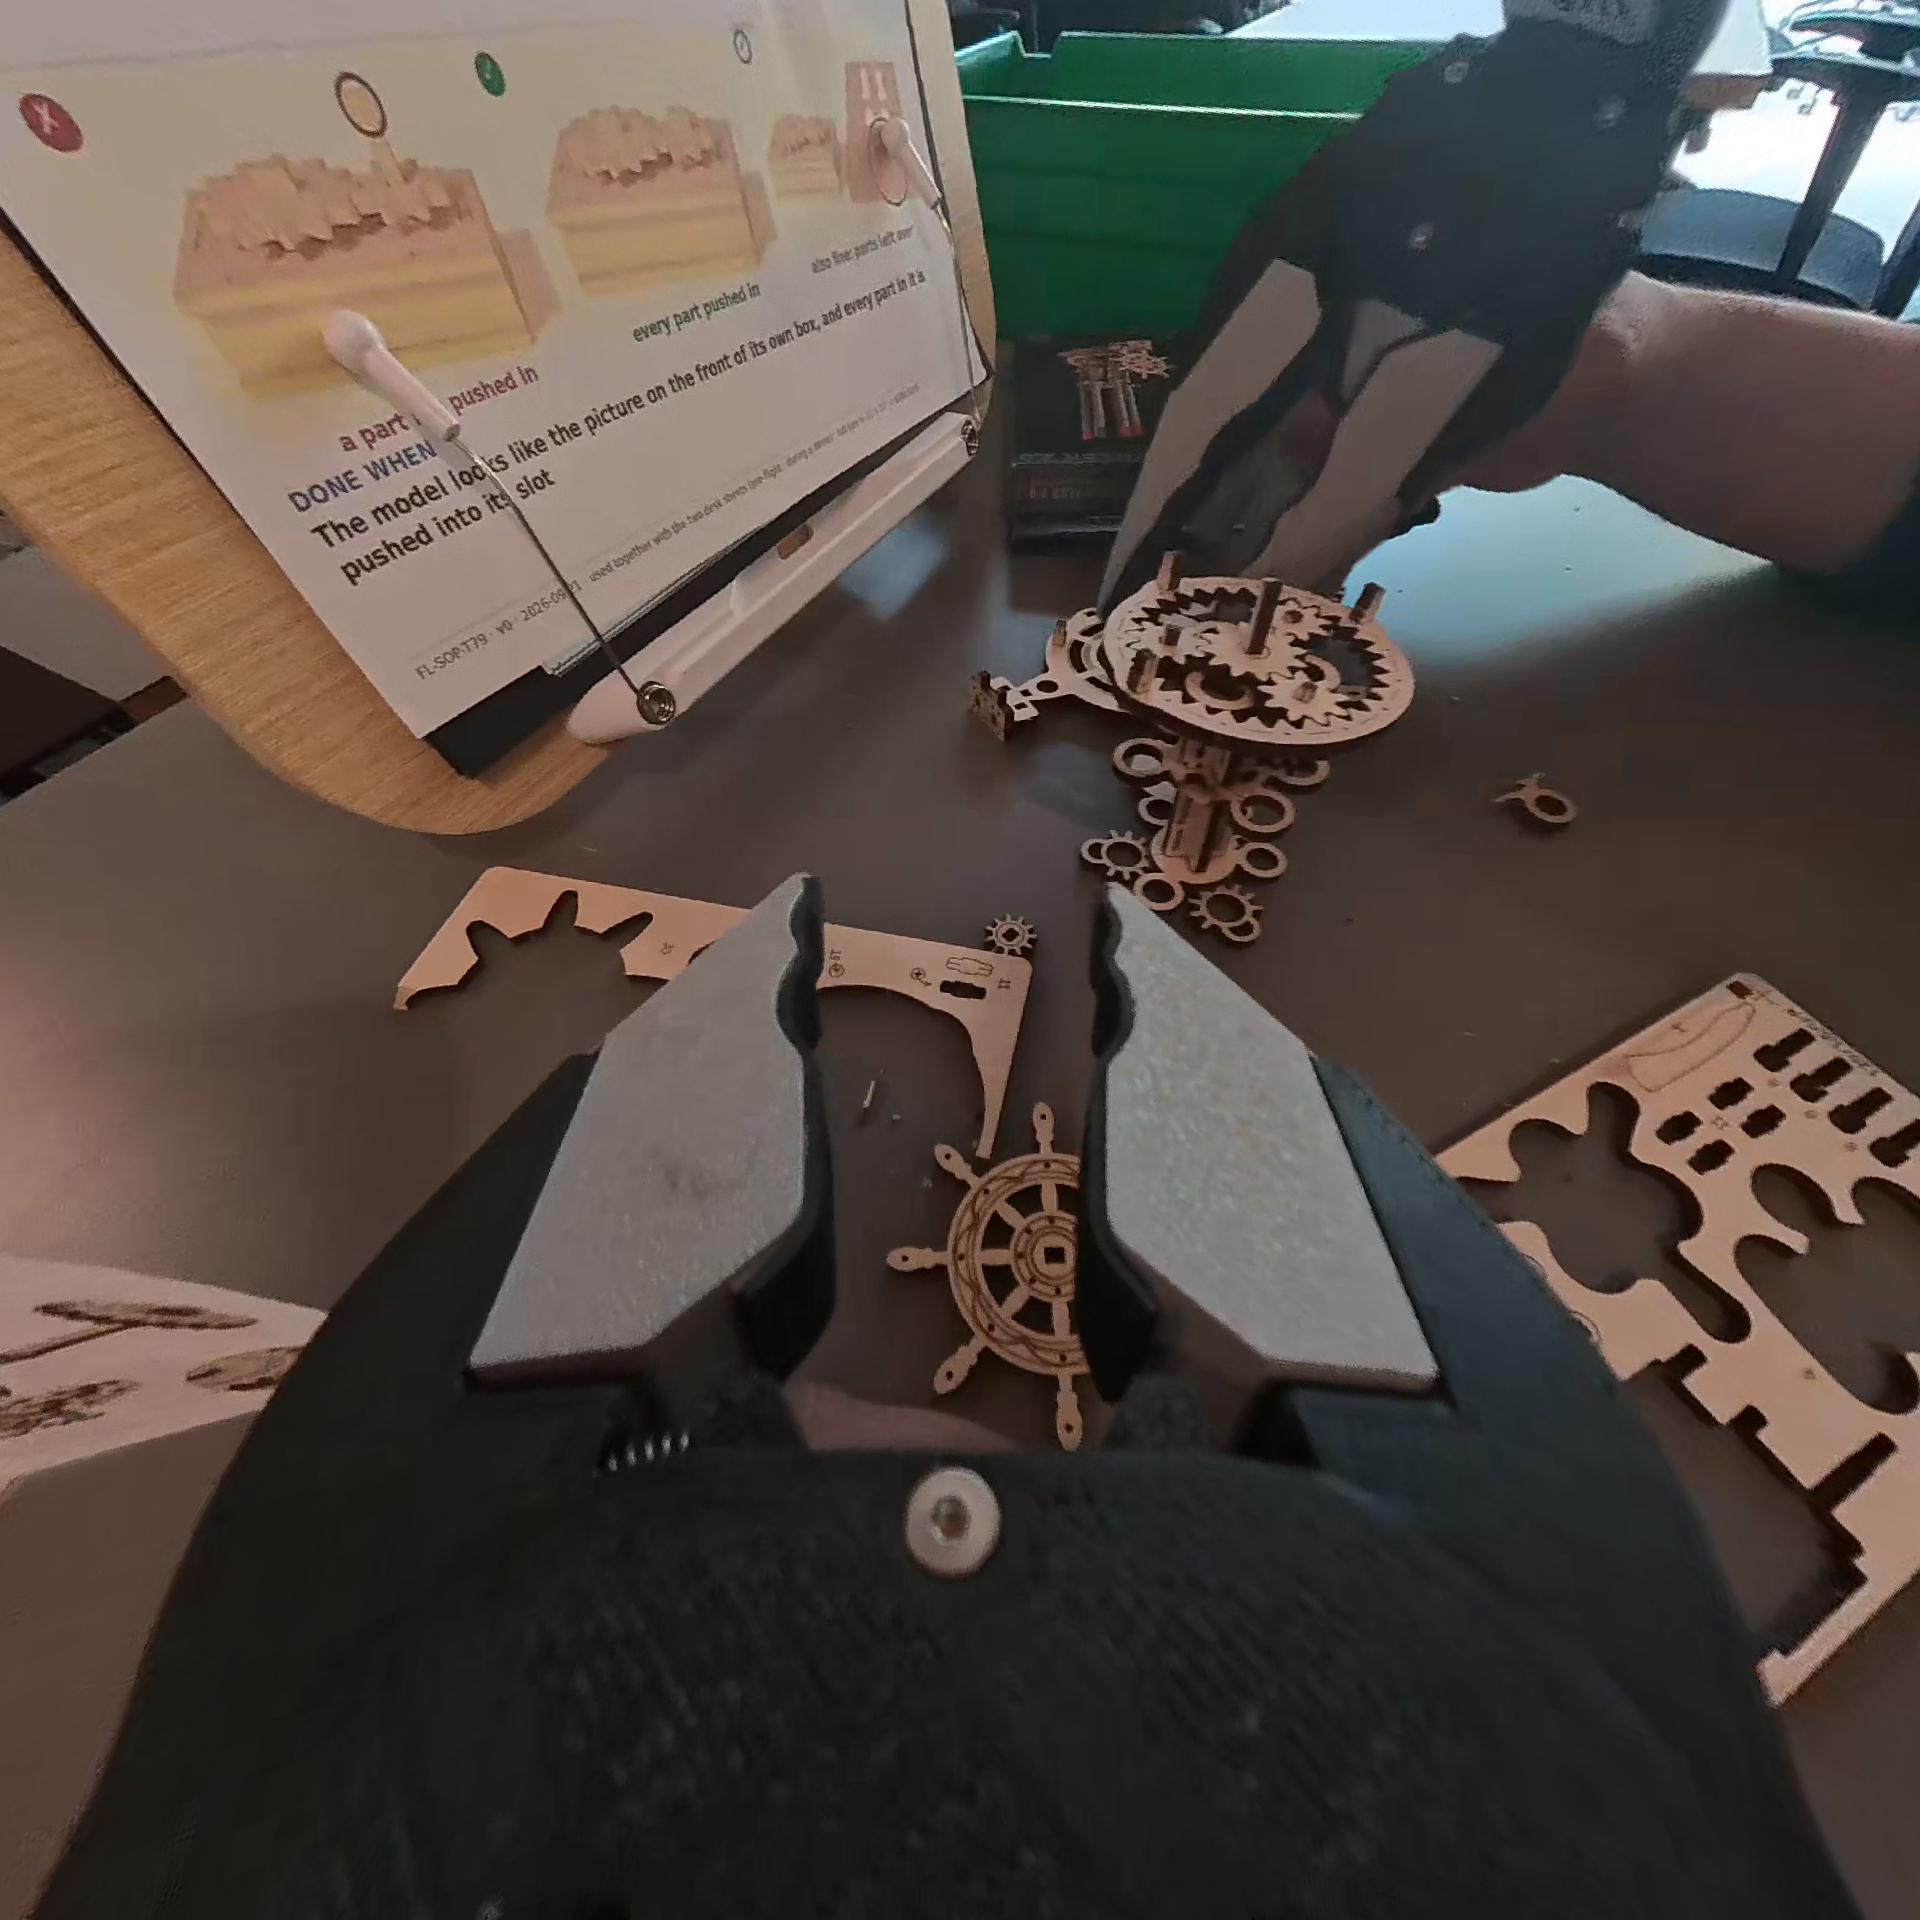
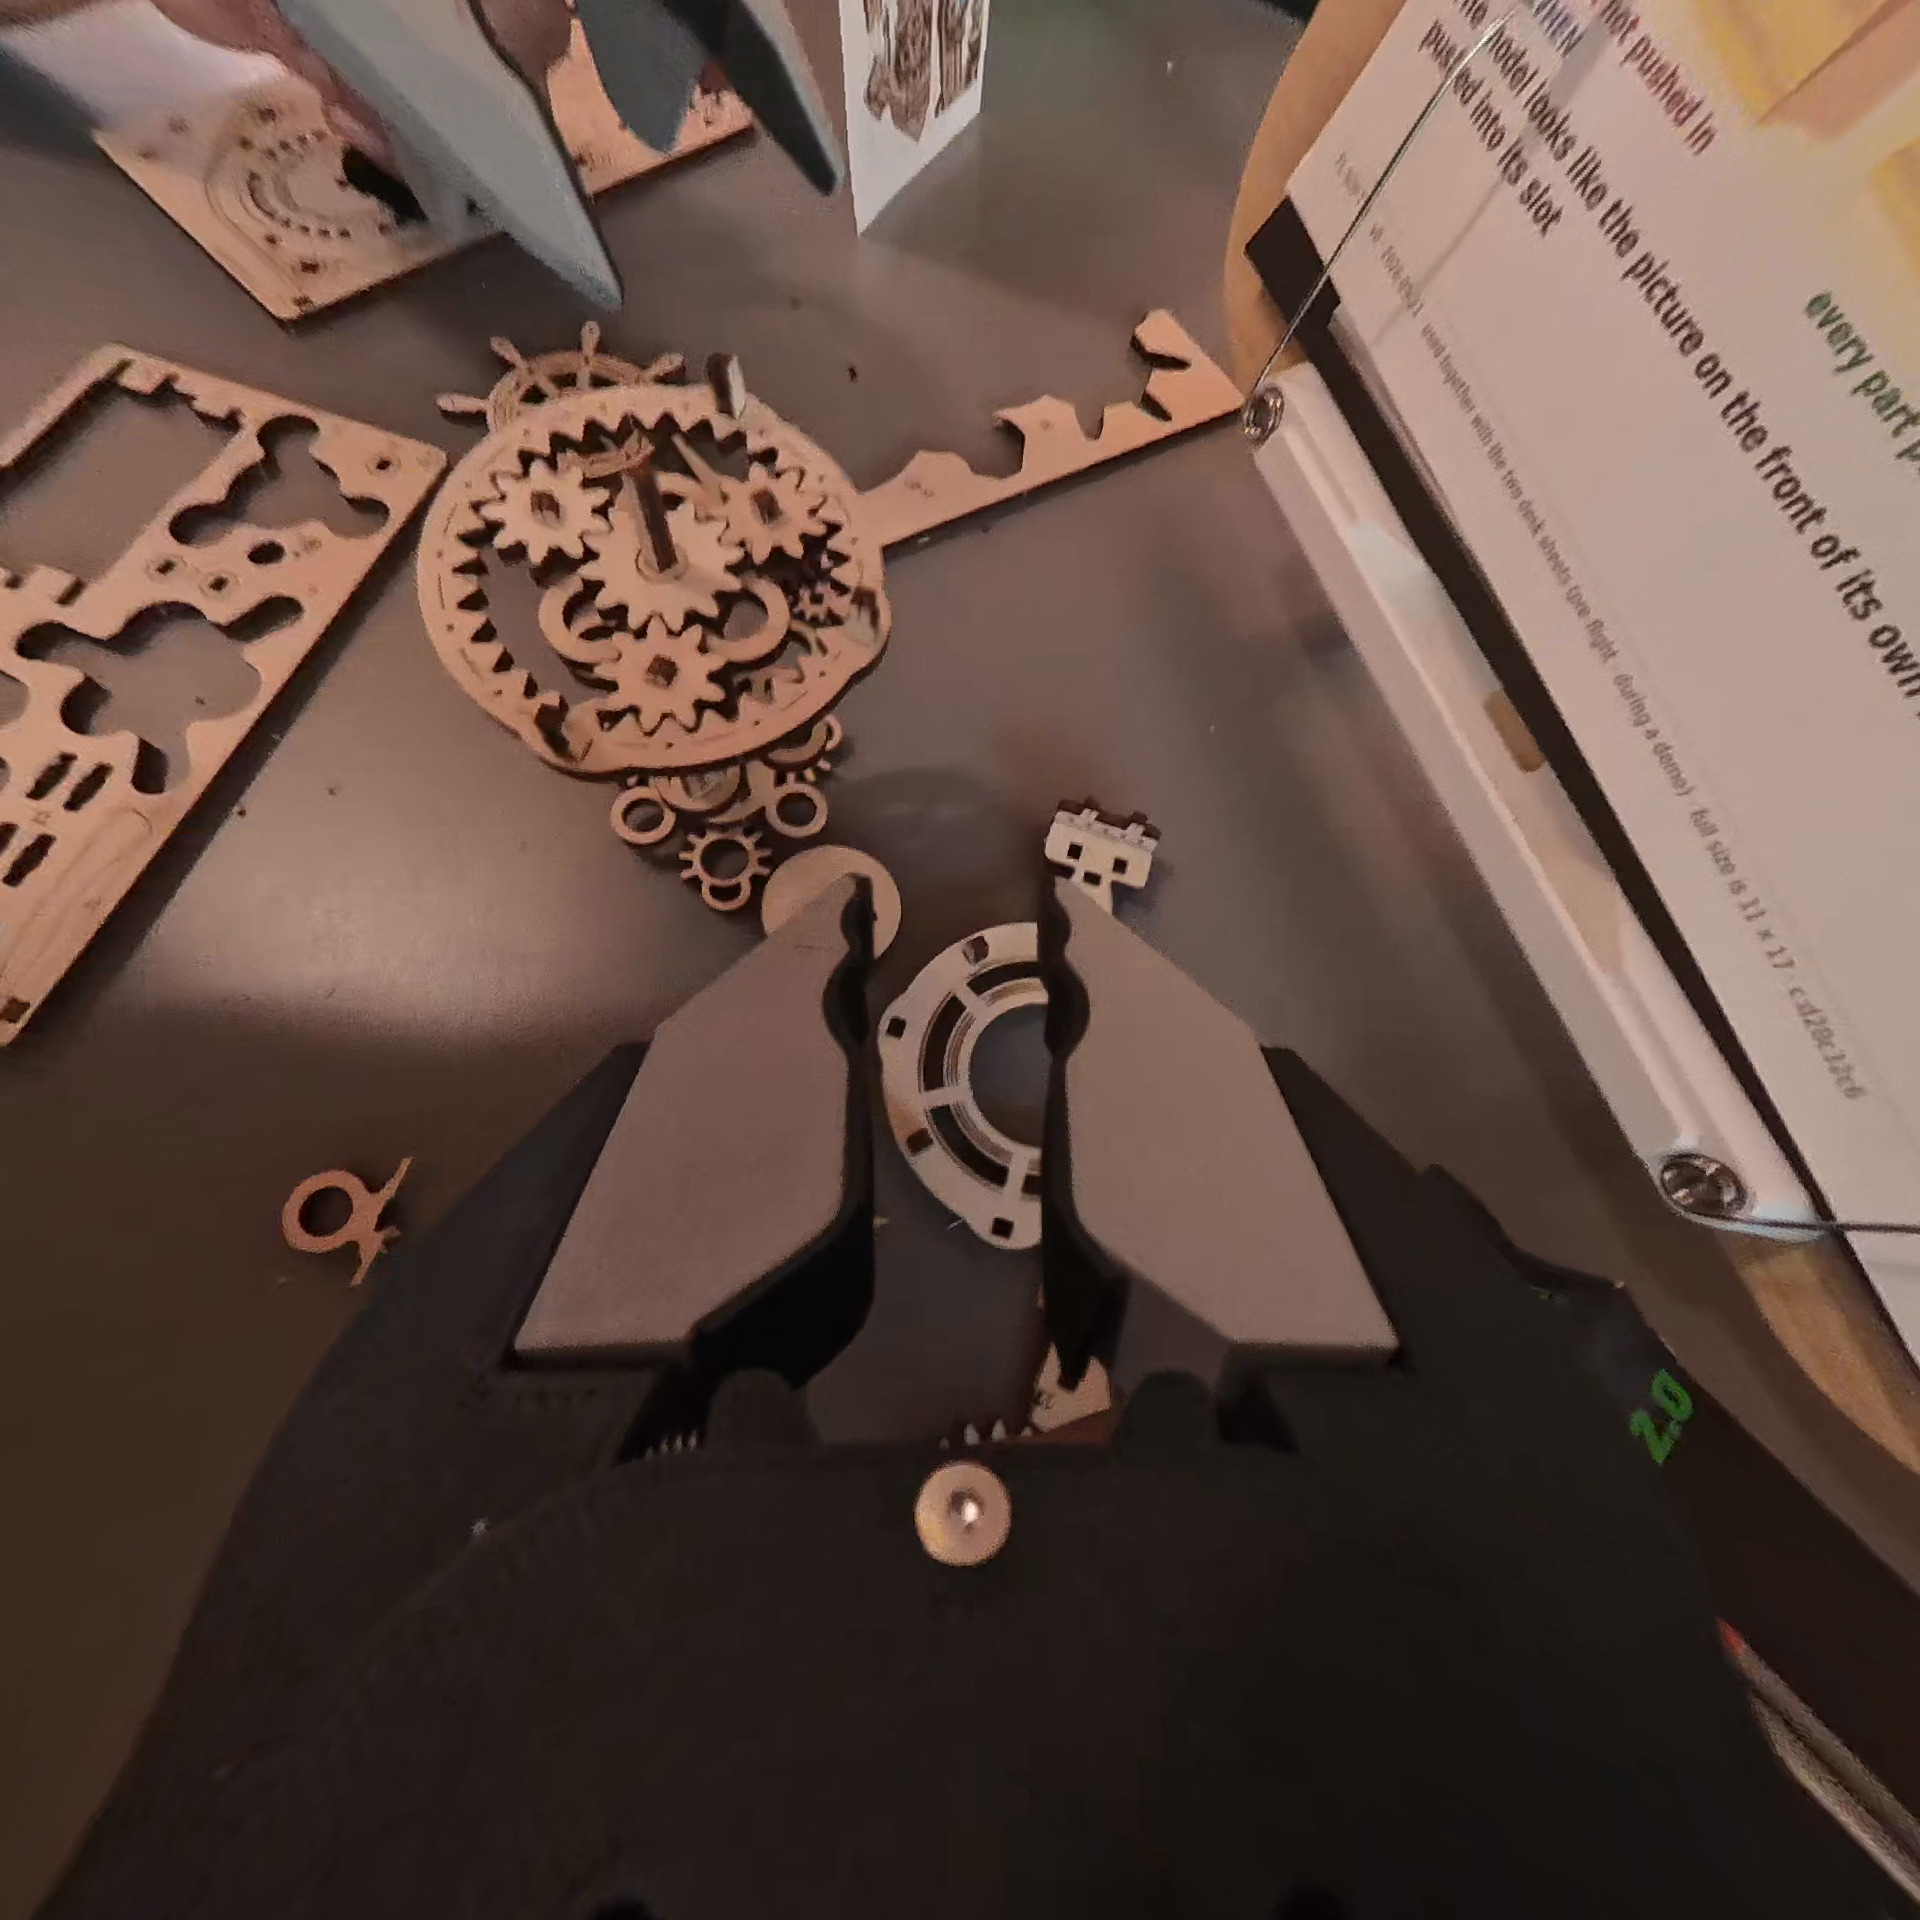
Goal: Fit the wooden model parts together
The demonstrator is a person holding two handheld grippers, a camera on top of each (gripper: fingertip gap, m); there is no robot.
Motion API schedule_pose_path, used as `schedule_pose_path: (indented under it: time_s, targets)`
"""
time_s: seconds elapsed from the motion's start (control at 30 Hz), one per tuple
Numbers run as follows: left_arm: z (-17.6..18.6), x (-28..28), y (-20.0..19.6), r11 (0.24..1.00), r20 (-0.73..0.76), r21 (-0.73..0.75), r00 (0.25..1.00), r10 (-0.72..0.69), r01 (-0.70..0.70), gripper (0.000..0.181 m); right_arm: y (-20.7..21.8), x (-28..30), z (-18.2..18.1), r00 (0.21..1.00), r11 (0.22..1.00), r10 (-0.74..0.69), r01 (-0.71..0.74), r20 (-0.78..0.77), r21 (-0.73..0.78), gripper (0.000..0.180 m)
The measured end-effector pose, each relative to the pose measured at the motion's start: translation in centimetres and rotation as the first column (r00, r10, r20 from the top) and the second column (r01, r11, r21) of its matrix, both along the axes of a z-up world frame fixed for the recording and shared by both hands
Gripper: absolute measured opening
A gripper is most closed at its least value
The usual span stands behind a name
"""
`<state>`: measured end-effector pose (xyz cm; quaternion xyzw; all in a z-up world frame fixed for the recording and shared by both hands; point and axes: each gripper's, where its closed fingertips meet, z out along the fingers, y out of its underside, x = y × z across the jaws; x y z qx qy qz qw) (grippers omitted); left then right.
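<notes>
A wooden gear assembly (image 1: pixel 1257 665) on a central post lies on the dark table; the right wrist view shows it from above (image 2: pixel 644 582). A ship's wheel part (image 1: pixel 1023 1257) lies flat under my left gripper (image 1: pixel 956 935), which is open and empty above it. My right gripper (image 2: pixel 954 914) is open, its fingers straddling a pale ring-shaped part with a notched stem (image 2: pixel 966 1081) that lies on the table. From the left wrist view the right gripper (image 1: pixel 1216 561) points down just behind the gear assembly, over that ring part (image 1: pixel 1070 665). The left gripper (image 2: pixel 717 234) shows at the top of the right wrist view.
Cut-out wooden sheets lie at the right (image 1: pixel 1714 1247) and ahead (image 1: pixel 623 935). A small gear (image 1: pixel 1010 935) and a small loose piece (image 1: pixel 1538 800) lie nearby. An instruction sheet on a wooden stand (image 1: pixel 520 312) is at the left, a green bin (image 1: pixel 1143 156) and a dark box (image 1: pixel 1070 436) behind. The tips of one gripper are about 15 centimeters away from the tips of the other.
</notes>
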<state>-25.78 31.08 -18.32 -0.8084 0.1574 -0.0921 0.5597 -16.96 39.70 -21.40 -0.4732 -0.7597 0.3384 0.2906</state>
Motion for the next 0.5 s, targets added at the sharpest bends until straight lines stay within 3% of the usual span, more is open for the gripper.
schedule_pose_path:
  time_s: [0.27,0.5]
  targets:
    - [-0.2,-0.1,0.1,1.000,-0.004,-0.007,1.000,0.010,-0.010,0.048,-1.4,1.7,-0.8,0.997,0.997,0.062,-0.060,0.042,-0.052,0.032]
    - [-0.3,0.1,0.0,1.000,-0.006,-0.011,1.000,0.005,-0.005,0.048,-1.8,2.2,-2.5,0.987,0.996,0.082,-0.085,0.135,0.012,0.032]
